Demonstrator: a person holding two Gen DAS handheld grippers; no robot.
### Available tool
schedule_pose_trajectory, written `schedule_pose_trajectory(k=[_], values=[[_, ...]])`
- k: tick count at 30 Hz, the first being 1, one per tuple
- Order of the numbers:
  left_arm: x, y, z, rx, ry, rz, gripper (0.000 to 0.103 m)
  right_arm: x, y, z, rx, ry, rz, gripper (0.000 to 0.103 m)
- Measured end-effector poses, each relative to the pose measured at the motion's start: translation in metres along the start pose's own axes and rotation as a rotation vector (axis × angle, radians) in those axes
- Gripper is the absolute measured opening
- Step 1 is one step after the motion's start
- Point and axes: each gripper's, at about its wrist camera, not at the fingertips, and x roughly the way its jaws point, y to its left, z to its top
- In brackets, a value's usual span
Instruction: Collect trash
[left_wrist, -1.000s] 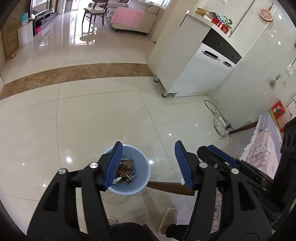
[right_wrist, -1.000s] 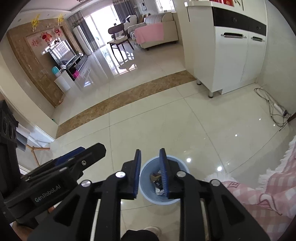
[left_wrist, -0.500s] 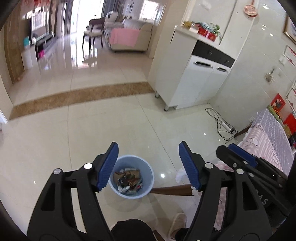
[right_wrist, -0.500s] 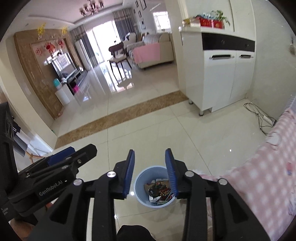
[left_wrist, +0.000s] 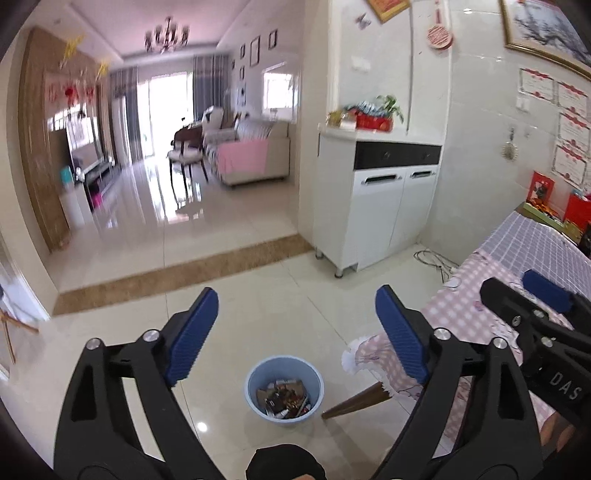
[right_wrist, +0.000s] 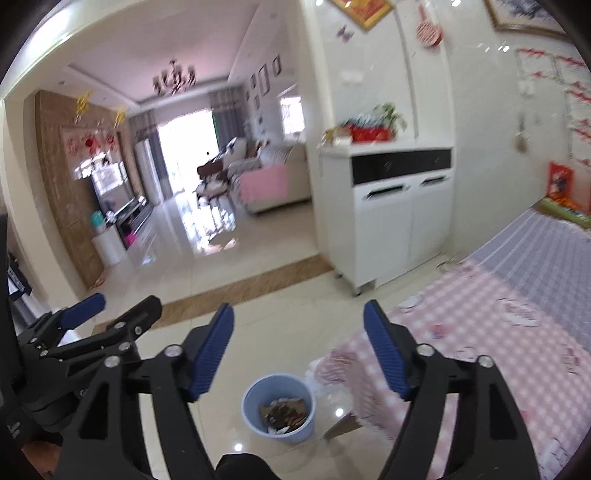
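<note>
Now we note both tools lifted away from the blue bin (left_wrist: 284, 392). Left gripper (left_wrist: 295, 334) and right gripper (right_wrist: 297, 349) opening wide, nothing between them. Trash (left_wrist: 284, 400) lies inside; drop looks done.

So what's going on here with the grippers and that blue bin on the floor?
A person is collecting trash with a gripper in each hand. The blue bin on the floor beside the checked tablecloth already holds wrappers. The left gripper and right gripper are both above it, jaws opening, nothing between them.
</note>
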Motion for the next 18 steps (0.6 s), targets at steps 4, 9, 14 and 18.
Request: schedule_pose_trajectory(k=[4, 9, 14, 18], values=[[-0.039, -0.011, -0.001, 0.007, -0.048, -0.02, 0.088, -0.05, -0.012, -0.001, 0.004, -0.08, -0.05, 0.082], [-0.081, -0.017, -0.005, 0.016, -0.114, -0.065, 0.089, -0.098, -0.015, -0.012, -0.008, -0.157, -0.12, 0.089], [-0.113, -0.023, -0.01, 0.023, -0.162, -0.096, 0.092, -0.142, -0.019, -0.025, 0.014, -0.217, -0.165, 0.091], [-0.133, -0.029, -0.011, 0.039, -0.205, -0.094, 0.092, -0.158, -0.021, -0.029, 0.006, -0.244, -0.197, 0.093]])
